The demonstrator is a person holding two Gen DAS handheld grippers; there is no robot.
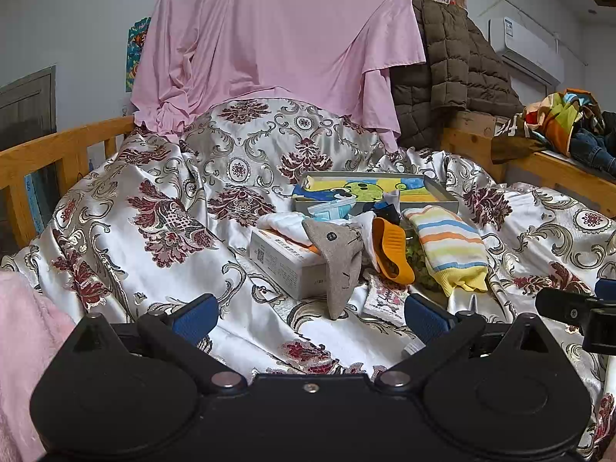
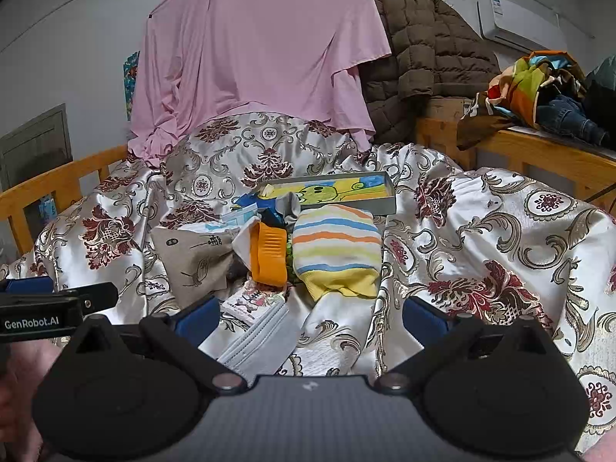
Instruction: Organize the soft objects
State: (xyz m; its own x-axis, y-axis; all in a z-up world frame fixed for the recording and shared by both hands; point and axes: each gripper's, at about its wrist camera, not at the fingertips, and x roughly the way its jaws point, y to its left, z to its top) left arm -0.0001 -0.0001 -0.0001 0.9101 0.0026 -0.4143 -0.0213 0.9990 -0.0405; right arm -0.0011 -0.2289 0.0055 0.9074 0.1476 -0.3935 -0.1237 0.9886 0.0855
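Note:
A pile of small items lies mid-bed on the floral satin cover. A grey sock with stitched marks drapes over a white box. Beside it are an orange rubber piece and a striped sock. Behind them lies a flat cartoon-print box. My left gripper is open, short of the grey sock. In the right wrist view the striped sock, orange piece and grey sock lie ahead. My right gripper is open above a face mask.
A pink sheet hangs behind the bed with a brown quilted jacket next to it. Wooden rails run along both sides. Folded clothes pile on the right ledge. A small printed packet lies near the mask.

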